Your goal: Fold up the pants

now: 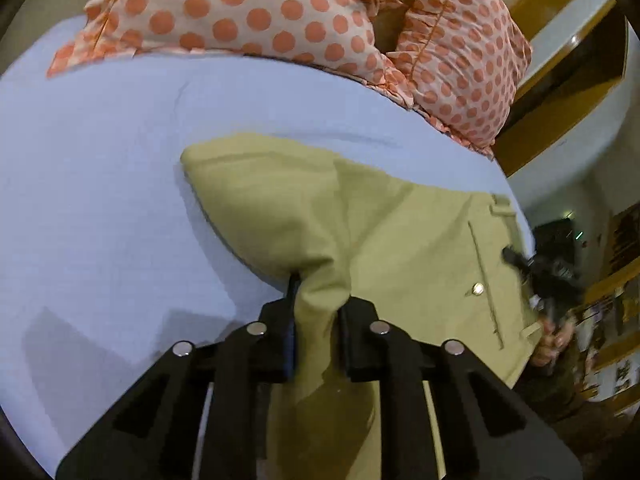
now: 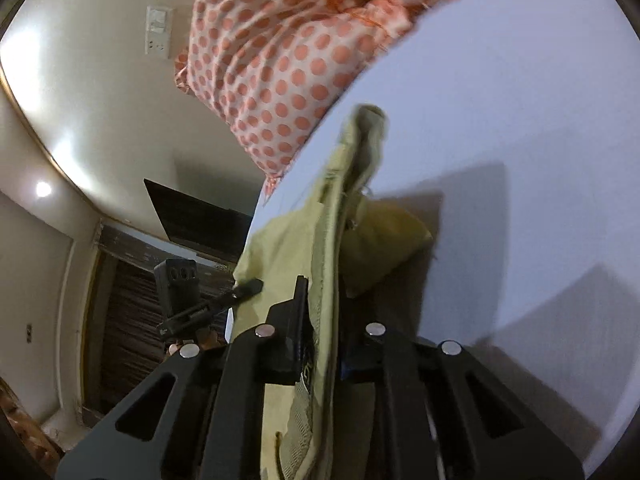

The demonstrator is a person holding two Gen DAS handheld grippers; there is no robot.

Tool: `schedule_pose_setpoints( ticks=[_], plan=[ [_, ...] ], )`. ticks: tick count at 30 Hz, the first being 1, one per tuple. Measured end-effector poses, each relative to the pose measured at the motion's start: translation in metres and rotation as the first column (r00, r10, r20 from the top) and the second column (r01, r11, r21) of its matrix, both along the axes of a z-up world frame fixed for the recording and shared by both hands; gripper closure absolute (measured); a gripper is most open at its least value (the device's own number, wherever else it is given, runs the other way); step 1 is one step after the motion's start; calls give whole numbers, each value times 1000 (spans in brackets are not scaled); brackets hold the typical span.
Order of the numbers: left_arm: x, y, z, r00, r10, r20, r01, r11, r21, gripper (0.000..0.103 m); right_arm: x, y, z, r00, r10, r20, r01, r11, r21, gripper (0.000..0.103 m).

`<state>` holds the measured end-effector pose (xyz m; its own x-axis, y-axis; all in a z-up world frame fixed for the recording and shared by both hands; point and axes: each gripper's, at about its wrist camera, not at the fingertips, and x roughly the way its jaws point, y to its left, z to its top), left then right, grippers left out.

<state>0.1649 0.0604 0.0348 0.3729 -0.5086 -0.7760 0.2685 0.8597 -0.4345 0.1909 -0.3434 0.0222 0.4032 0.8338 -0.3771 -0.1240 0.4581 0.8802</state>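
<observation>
Pants, khaki, lie near the bed's right edge, partly lifted. Soft, light, limp cloth; best held at hems or waistband. Left gripper and right gripper each pinch a fold.

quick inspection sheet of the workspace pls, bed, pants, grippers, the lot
surface: pale blue bed sheet, lightly creased
job's things: khaki pants, partly lifted off the sheet
clutter: orange polka-dot pillows at the head of the bed
grippers: left gripper and right gripper, jaws of both shut on pants fabric
cables: nothing seen
surroundings: cream wall, wall switch panel, dark screen, wooden shelving
</observation>
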Motion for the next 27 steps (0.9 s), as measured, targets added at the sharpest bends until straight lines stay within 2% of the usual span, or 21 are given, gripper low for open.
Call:
schedule_pose_setpoints(
  ticks=[4,6,8,9,10,11,13,14,16,17,18,20,22,23,24,25,26,27],
  plan=[
    [36,-19,23,996,17,89,-22,999,46,89,45,-3,38,995,-35,98,42,997,-64,92],
    [67,-32,33,986,46,158,-61,994,92,88,69,-11,43,990,-80,119,91,991,-94,94],
    [103,-42,32,978,99,186,-125,983,134,84,97,-20,41,980,-154,123,172,974,-147,94],
    [116,-46,29,974,122,190,-153,975,163,82,110,-23,38,974,-188,129,212,956,-204,93],
    [127,-49,25,971,145,190,-182,963,198,80,123,-25,32,967,-223,121,251,917,-310,92],
    [134,-52,24,966,164,198,-212,943,254,80,130,-28,29,961,-256,106,277,861,-427,91],
    [127,-45,31,951,183,249,-253,923,289,79,122,-36,33,944,-301,131,325,797,-510,87],
    [113,-37,39,936,188,299,-277,916,292,76,109,-42,39,937,-303,173,349,804,-482,80],
    [93,-29,49,934,163,319,-243,942,230,64,94,-42,44,945,-265,192,323,855,-405,37],
    [81,-28,53,943,140,303,-197,966,167,60,90,-35,45,957,-223,185,277,888,-366,34],
    [75,-30,53,953,112,282,-150,981,119,58,89,-27,45,964,-194,181,248,901,-355,34],
    [71,-43,43,977,46,209,-61,996,66,47,93,-3,39,983,-111,143,156,920,-359,34],
    [81,-54,20,995,18,103,-26,997,75,47,103,11,26,994,-81,74,103,919,-381,30],
    [87,-56,10,997,28,69,-35,995,93,47,109,16,14,996,-91,16,90,911,-402,30],
    [92,-58,1,998,43,49,-48,993,110,47,111,17,10,994,-105,10,101,919,-382,26],
    [92,-60,2,993,54,103,-68,989,134,42,114,15,9,992,-125,8,120,926,-357,26],
    [95,-63,0,993,58,100,-76,980,183,44,115,13,9,991,-131,-9,119,929,-351,26],
    [93,-63,0,993,65,98,-84,977,195,44,112,11,11,990,-139,-27,120,925,-360,26]
  ],
)
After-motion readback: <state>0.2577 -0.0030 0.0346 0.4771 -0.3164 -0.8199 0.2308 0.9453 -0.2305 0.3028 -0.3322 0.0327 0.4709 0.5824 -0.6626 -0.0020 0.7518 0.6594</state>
